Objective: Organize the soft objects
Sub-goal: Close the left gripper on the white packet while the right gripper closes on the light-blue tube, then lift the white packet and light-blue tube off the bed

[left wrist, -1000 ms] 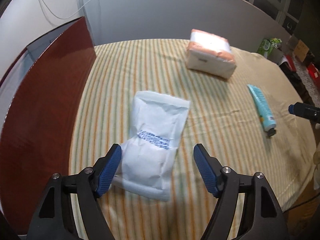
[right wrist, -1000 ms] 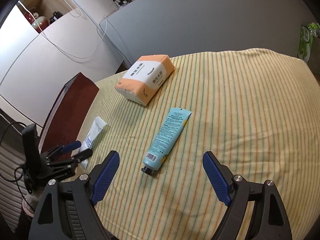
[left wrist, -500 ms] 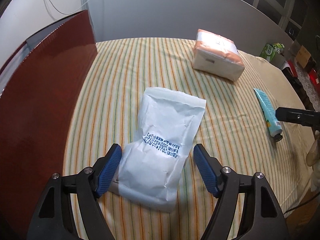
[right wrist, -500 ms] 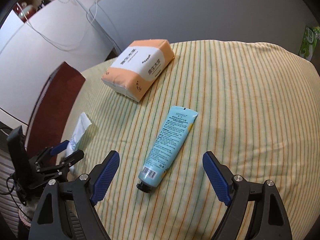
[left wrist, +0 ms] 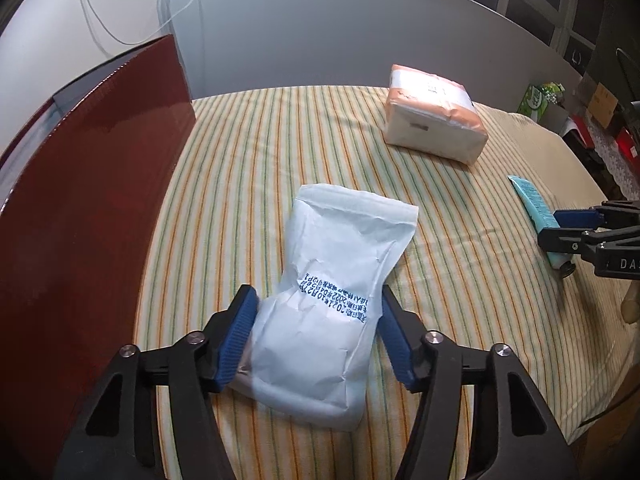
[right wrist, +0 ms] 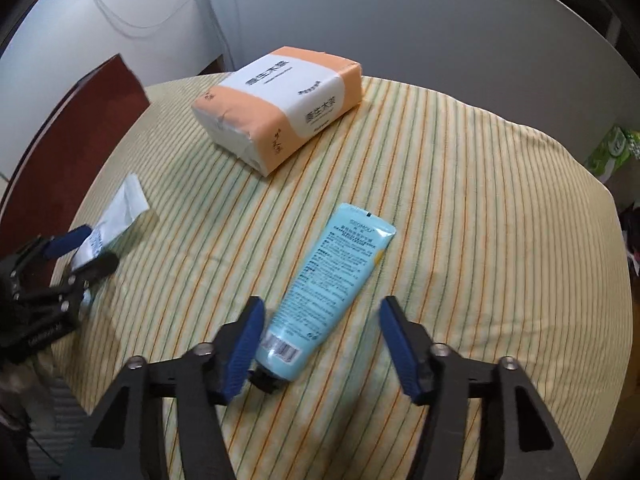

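Left wrist view: white pouch (left wrist: 340, 292) sits low centre of frame on the striped cloth (left wrist: 248, 184), left gripper (left wrist: 316, 340) pads pressing both its sides, clamped on it. Pouch is limp & crinkly, so it could fold or slide out if lifted by one end. Right wrist view: blue tube (right wrist: 328, 292) lower centre, right gripper (right wrist: 320, 344) jaws apart, left pad touching the tube, so closing may nudge it askew. Tissue pack (right wrist: 280, 108) upper centre, well apart
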